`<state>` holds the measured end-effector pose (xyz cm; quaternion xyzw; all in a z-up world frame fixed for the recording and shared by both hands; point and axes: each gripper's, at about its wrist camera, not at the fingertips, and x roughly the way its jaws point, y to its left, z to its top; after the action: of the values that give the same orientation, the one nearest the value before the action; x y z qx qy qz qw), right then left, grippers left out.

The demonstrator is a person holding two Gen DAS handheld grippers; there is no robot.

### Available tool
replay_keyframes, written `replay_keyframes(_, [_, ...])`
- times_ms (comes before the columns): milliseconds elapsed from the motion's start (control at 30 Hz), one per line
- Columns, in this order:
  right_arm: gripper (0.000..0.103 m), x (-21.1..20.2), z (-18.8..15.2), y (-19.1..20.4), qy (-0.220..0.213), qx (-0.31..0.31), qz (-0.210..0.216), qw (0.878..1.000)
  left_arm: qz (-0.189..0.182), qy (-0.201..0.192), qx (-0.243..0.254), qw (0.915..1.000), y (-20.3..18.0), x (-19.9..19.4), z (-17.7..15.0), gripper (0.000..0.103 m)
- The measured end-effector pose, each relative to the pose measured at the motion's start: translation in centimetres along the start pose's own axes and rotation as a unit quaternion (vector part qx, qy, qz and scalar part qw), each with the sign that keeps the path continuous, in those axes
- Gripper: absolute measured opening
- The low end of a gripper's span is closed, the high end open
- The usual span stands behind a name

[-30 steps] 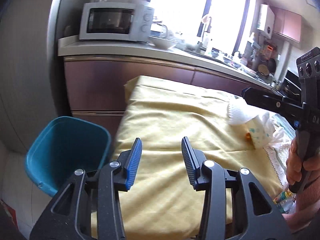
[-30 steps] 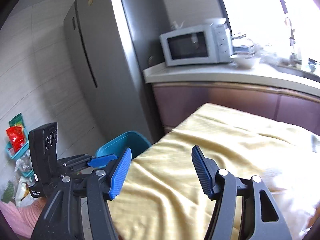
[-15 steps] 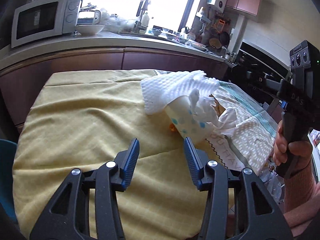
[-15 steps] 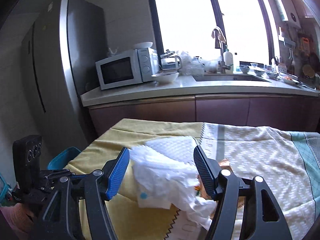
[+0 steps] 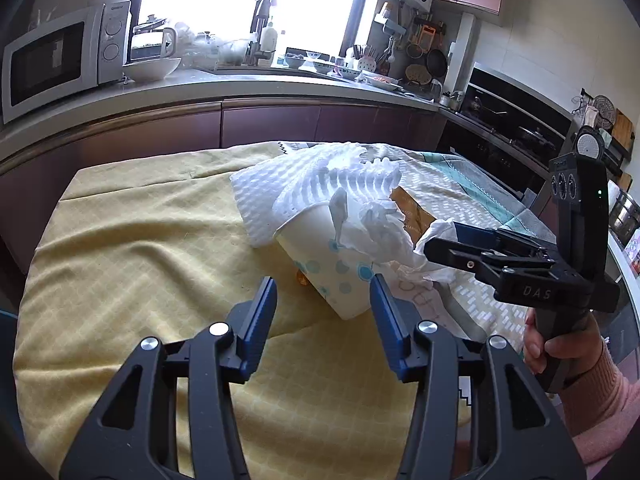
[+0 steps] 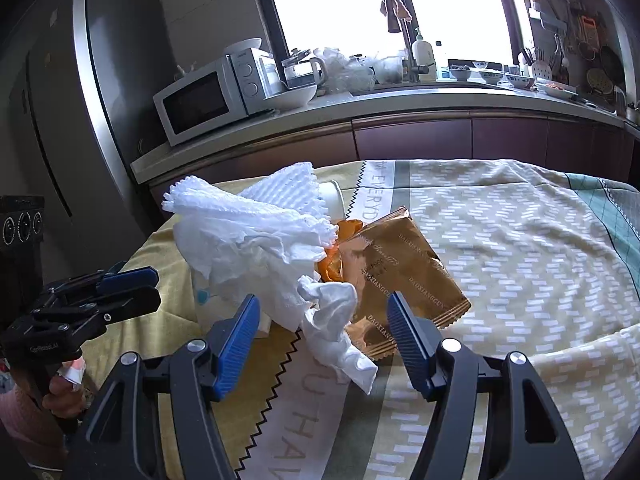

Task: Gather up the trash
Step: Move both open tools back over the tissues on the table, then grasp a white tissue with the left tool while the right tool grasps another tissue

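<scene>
Both open grippers, left (image 5: 323, 320) and right (image 6: 323, 336), swung from the bin and closed on the paper cup (image 5: 332, 272) and tissue (image 6: 332, 316).

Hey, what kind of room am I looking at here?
Most likely a home kitchen: a microwave sits on a long counter under a bright window, a tall fridge stands beside it, and pans and utensils hang on the far wall.

Daylight from the window (image 5: 308, 0) behind the counter, blown out to pure white in both views. Room interior dimmer; fridge (image 6: 100, 92) side shaded. Soft shadows on the tablecloth (image 5: 140, 248). Strong fisheye bending at edges, black vignette corners. Focus reasonably sharp, slight softness on far clutter.
</scene>
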<state>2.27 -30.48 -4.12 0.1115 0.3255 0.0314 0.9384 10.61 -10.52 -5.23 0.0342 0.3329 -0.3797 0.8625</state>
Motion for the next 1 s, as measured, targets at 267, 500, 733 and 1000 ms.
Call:
replay_keyframes(267, [0.008,-1.0,-0.2,-1.0,-0.002,0.013,0.027,1.000,0.009,-0.001,0.005,0.9999,-0.4,0.1,0.4,0.049])
replay_keyframes(500, [0.005,-3.7,0.5,-1.8,-0.033,0.034,0.067,0.997,0.006,-0.002,0.020,0.9998,-1.3,0.6,1.1,0.051])
replay_keyframes(733, [0.045,-3.0,-0.3,-1.8,-0.020,0.025,0.048,0.998,0.018,0.001,0.027,0.9995,-1.9,2.2,2.4,0.052])
replay_keyframes(1000, [0.005,-0.5,-1.9,-1.7,0.026,0.026,0.059,0.998,0.017,0.011,0.028,0.9994,-2.3,3.2,3.1,0.002])
